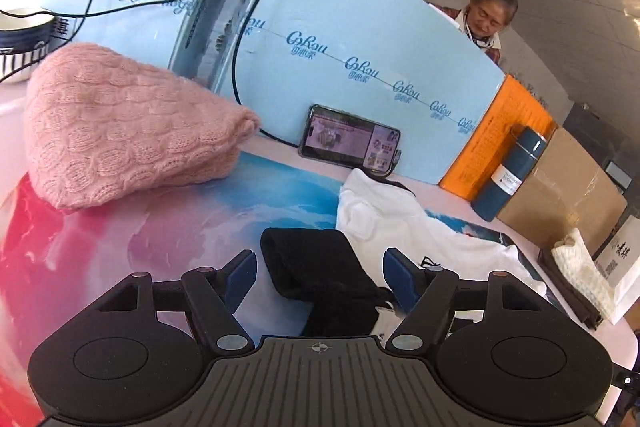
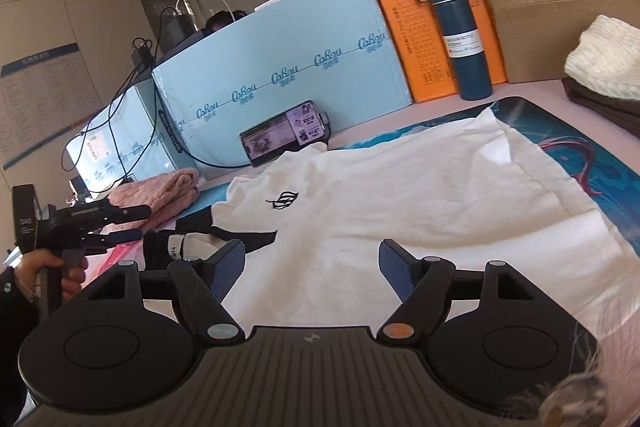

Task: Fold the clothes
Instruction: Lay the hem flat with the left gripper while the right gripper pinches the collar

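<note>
A white shirt (image 2: 400,203) with a small black logo and black sleeve trim lies spread on the colourful mat (image 2: 600,147). Its black sleeve (image 1: 320,275) lies between the fingers of my open left gripper (image 1: 320,273), which hovers just over it. The white shirt body (image 1: 400,227) shows to the right in the left wrist view. My right gripper (image 2: 312,267) is open above the shirt's near edge, empty. The left gripper (image 2: 120,223) also shows at the left in the right wrist view, held by a hand.
A folded pink knit sweater (image 1: 120,131) lies on the mat at the left. A phone (image 1: 348,139) leans on blue foam boards (image 1: 360,47). A blue flask (image 2: 460,35), an orange box (image 2: 408,19), a cardboard box (image 2: 560,7) and folded knits (image 2: 604,63) stand at the right.
</note>
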Tool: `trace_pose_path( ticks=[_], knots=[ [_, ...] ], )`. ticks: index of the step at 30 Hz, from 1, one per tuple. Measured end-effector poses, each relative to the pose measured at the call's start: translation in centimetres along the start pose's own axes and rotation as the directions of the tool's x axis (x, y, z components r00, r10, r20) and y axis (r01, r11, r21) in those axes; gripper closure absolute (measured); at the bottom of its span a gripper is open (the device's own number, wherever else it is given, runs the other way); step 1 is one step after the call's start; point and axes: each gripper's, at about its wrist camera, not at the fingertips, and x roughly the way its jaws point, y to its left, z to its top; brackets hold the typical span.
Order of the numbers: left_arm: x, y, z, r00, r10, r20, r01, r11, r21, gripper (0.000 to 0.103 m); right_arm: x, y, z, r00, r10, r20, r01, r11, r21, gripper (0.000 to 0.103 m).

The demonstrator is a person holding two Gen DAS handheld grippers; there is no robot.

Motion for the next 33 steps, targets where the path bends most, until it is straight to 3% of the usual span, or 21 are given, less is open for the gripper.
trace_pose_path(
  ticks=[3, 5, 7, 10, 13, 15, 18, 22, 24, 27, 29, 33],
  knots=[
    [4.6, 0.4, 1.4, 0.99, 0.054, -0.128, -0.045, 0.997, 0.068, 0.032, 1.5, 0.8, 0.3, 1.0, 0.014, -0.025, -0.015, 1.0, -0.006, 0.03],
    [5.8, -0.5, 1.4, 0.99, 0.056, -0.13, -0.033, 0.984, 0.178, 0.035, 2.3, 0.9, 0.5, 0.999, 0.009, -0.039, -0.01, 1.0, -0.012, 0.028],
    [6.7, -2.2, 0.4, 0.987, 0.062, -0.149, -0.009, 0.942, 0.335, 0.094, 3.1, 1.1, 0.6, 0.999, 0.004, -0.054, -0.005, 1.0, -0.018, 0.027],
    [7.5, -4.0, -0.1, 0.984, 0.112, -0.14, -0.023, 0.855, 0.519, 0.094, 4.2, 1.3, 0.9, 0.997, -0.004, -0.076, 0.001, 1.0, -0.027, 0.026],
    [8.4, -4.0, 0.6, 0.978, 0.194, -0.077, -0.117, 0.814, 0.569, 0.093, 5.4, 1.5, 1.1, 0.995, -0.012, -0.097, 0.008, 0.999, -0.037, 0.026],
    [8.8, -3.9, 0.5, 0.974, 0.215, -0.075, -0.13, 0.795, 0.592, 0.09, 6.1, 1.6, 1.2, 0.994, -0.017, -0.112, 0.012, 0.999, -0.043, 0.026],
    [8.5, -3.9, 0.7, 0.965, 0.256, -0.057, -0.173, 0.785, 0.595, 0.073, 6.8, 1.2, 1.4, 0.99, -0.027, -0.137, 0.02, 0.999, -0.049, 0.026],
    [6.1, -4.3, 1.6, 0.962, 0.271, 0.025, -0.243, 0.814, 0.528, 0.026, 7.5, -0.2, 3.2, 0.985, -0.073, -0.158, 0.063, 0.996, -0.071, 0.026],
    [4.6, -4.9, 1.6, 0.965, 0.253, 0.071, -0.256, 0.842, 0.474, 0.022, 7.9, -0.9, 4.9, 0.985, -0.101, -0.141, 0.092, 0.994, -0.066, 0.026],
    [3.3, -5.4, 0.9, 0.982, 0.179, 0.055, -0.186, 0.896, 0.404, 0.016, 9.1, -1.6, 7.8, 0.988, -0.111, -0.111, 0.105, 0.993, -0.062, 0.024],
    [3.1, -5.8, -0.3, 0.988, 0.146, 0.04, -0.149, 0.899, 0.411, 0.015, 11.2, -1.8, 9.8, 0.988, -0.111, -0.111, 0.107, 0.993, -0.047, 0.023],
    [4.1, -6.9, -3.1, 0.992, 0.126, -0.015, -0.105, 0.877, 0.468, 0.015, 16.5, -1.4, 13.3, 0.988, -0.093, -0.123, 0.091, 0.996, -0.021, 0.023]
  ],
)
